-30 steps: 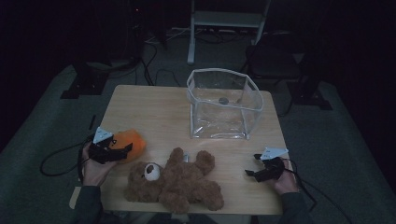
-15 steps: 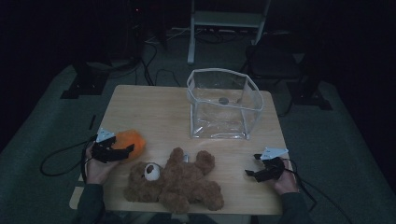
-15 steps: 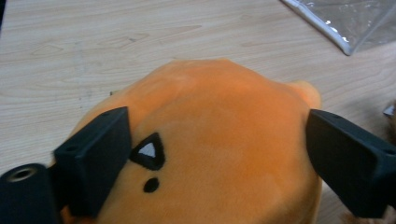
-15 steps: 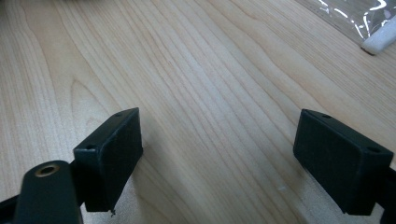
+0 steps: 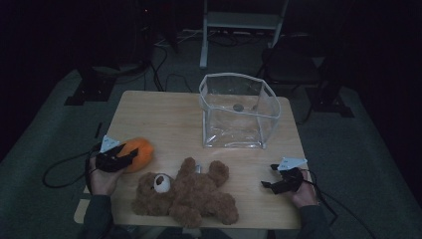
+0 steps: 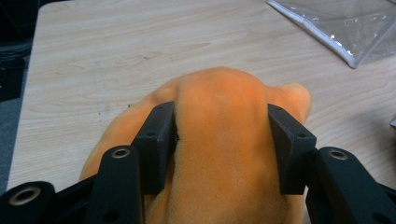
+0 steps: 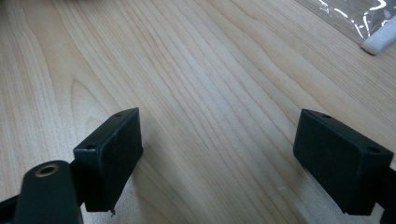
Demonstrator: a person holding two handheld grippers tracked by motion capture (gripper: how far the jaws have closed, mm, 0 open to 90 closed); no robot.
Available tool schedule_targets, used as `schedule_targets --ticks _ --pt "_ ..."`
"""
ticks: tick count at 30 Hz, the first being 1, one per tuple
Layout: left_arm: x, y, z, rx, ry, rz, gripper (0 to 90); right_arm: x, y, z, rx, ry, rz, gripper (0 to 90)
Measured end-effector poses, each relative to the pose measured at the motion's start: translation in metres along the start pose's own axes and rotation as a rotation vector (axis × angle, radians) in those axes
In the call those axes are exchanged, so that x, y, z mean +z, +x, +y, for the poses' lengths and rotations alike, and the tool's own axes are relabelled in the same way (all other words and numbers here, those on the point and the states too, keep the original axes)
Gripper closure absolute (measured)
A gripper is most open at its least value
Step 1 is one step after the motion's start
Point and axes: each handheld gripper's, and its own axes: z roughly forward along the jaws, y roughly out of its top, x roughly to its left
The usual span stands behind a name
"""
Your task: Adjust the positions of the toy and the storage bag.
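The left tool (image 6: 219, 140) was closed on the orange plush (image 6: 224, 154); its jaws were pressed into both flanks, and the soft pile bulged up between them. The plush was seen at the near-left part of the surface (image 5: 169, 114), still resting on the wood or barely off it; which could not be told. The grasp was judged done; lift and transfer were judged left to do. No toy was seen inside the bag (image 5: 239, 112), so packing was judged barely begun.

The right tool (image 7: 233, 154) was held open, jaws wide apart, nothing between them, only bare wood below. In the high view it (image 5: 278, 181) was parked at the near-right edge, well apart from the bear (image 5: 186, 194).

Materials: the plush was short-piled, velvety, rounded, with one small lobe sticking out at the far side. The jaws were matte black, blocky, with flat pads. The surface was pale wood with clear straight grain, smooth.

The bear was brown, shaggy, floppy, and lay on its back between the two tools, limbs spread, with a pale muzzle. It was near the plush; contact could not be told.

The bag was clear, glossy plastic, boxy, open at the top, with white piping on the edges, and stood upright at the far-right part. A small dark round item (image 5: 238, 106) was seen on or in it; its nature could not be told.
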Motion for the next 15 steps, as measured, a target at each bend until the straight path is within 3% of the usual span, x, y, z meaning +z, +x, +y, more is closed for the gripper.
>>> schedule_targets --ticks 15 --pt "0.0003 0.0034 0.0082 -0.006 -0.019 0.016 51.7 -0.0005 0.0008 -0.0006 0.006 0.0 -0.008 14.9"
